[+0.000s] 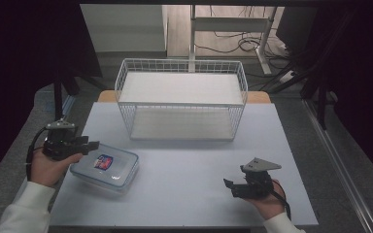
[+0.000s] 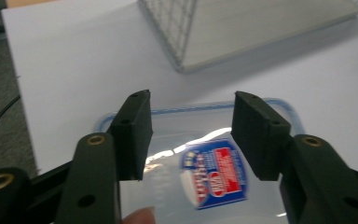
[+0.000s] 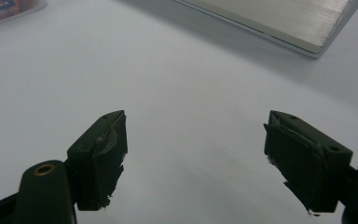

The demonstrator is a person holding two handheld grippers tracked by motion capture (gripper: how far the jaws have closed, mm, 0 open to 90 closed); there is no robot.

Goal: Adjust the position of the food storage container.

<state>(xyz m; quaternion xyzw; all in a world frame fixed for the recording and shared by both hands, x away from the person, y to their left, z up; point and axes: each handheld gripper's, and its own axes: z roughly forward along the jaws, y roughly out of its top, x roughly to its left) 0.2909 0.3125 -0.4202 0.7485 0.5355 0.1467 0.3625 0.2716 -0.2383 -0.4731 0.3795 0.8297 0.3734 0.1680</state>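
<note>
Clear lidded container (image 1: 105,167) with a blue-rimmed lid and a red-and-blue label (image 2: 216,177), lying flat at the counter's (image 1: 184,194) 8 o'clock area. Left claw (image 1: 88,144) hovering just over the container's 9 o'clock edge, jaws spread wide and gripping nothing. Right claw (image 1: 229,187) sitting near the counter's 5 o'clock edge, well apart from the container, jaws likewise gaping wide and empty. White wire basket (image 1: 181,99) standing at 12 o'clock.
</note>
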